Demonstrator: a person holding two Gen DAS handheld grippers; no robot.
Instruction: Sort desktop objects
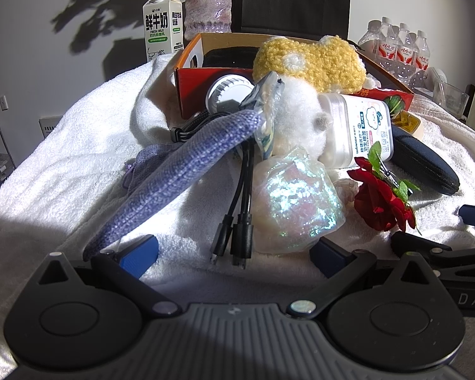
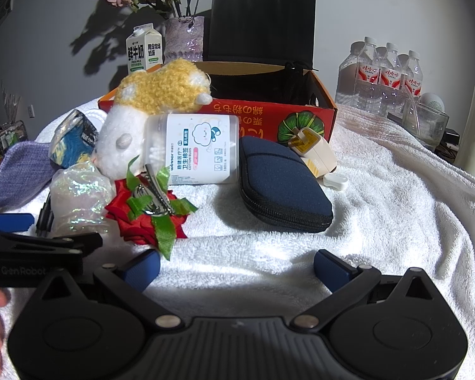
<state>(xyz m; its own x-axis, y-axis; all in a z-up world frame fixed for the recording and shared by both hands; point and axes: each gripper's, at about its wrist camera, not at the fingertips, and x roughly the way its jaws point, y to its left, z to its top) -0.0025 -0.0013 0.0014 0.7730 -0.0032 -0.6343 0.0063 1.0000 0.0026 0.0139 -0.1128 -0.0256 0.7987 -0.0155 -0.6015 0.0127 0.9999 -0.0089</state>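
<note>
A: Clutter, item by item. What does the left wrist view list that the right lacks?

B: Black cables [image 1: 242, 190] running toward 6 o'clock, a white round dial [image 1: 226, 93] against the box front, and the long lilac knit pouch [image 1: 174, 174] slanting from 7 to 1 o'clock. The right wrist view alone shows the cream plug adapter [image 2: 313, 152] and a small white clip-shaped piece [image 2: 335, 181] at 3 o'clock of the navy zip case [image 2: 278, 183].

A: Shared entries?

B: Red cardboard box [image 2: 262, 117], open-topped; yellow-and-white plush toy [image 2: 155, 107] leaning on its front edge; cotton-bud tub [image 2: 193, 148] on its side, touching the plush; iridescent bag [image 1: 296, 202]; red fabric rose [image 2: 148, 215] with a metal clip on it.

A: Tools?

B: Left gripper [image 1: 234, 253] jaws apart, holding nothing, cable ends between them. Right gripper [image 2: 236, 267] jaws apart over bare towel, nothing held.

A: Room to move?

B: Bare white towel [image 2: 395, 221] from 3 to 5 o'clock of the case; pile crowded at 9 to 12.

A: Surroundings?

B: Milk carton [image 1: 163, 22], flower vase [image 1: 209, 8], black paper bag [image 2: 262, 22] behind the box; water bottles [image 2: 383, 76] at 2 o'clock; grey wall, hard sunlight.
</note>
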